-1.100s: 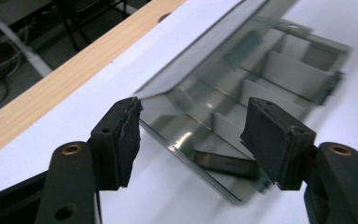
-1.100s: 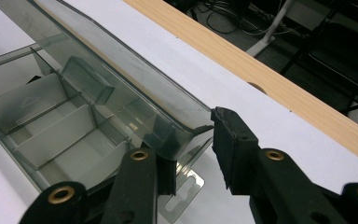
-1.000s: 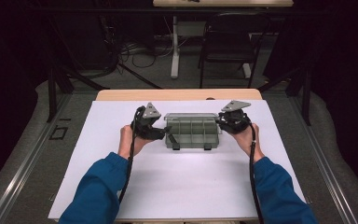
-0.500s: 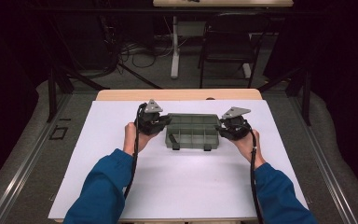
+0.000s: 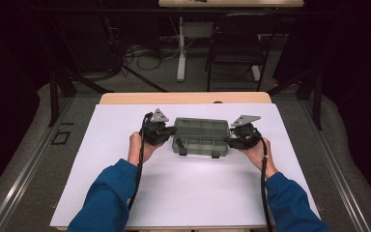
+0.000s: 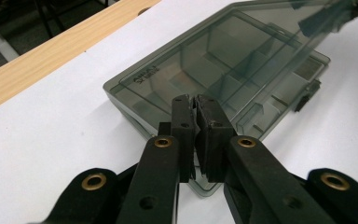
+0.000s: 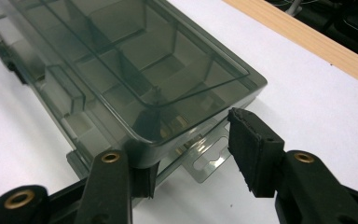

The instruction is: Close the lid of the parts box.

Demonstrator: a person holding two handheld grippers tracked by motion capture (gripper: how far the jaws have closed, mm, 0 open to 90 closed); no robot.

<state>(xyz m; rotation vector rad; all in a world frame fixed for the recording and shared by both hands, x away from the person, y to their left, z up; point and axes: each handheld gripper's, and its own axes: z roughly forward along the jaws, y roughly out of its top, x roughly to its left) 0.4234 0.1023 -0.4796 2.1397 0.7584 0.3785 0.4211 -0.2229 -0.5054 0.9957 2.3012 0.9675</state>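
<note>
Dim room, grey floor [image 5: 24, 169], black chair [image 5: 236, 43], white table leg [image 5: 180, 48], tangled cables [image 5: 145, 53]

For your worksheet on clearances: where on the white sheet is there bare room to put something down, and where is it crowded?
Free: the wide strip of sheet between the forearms, and both outer sides. Crowded: mid-sheet, where the left gripper and right gripper flank the box.

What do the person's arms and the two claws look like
Both arms wear blue long sleeves. The left claw and right claw are black, each topped by a grey three-cornered plate with a black cable trailing back along the forearm. Their flat black jaws carry brass-coloured rivets.
</note>
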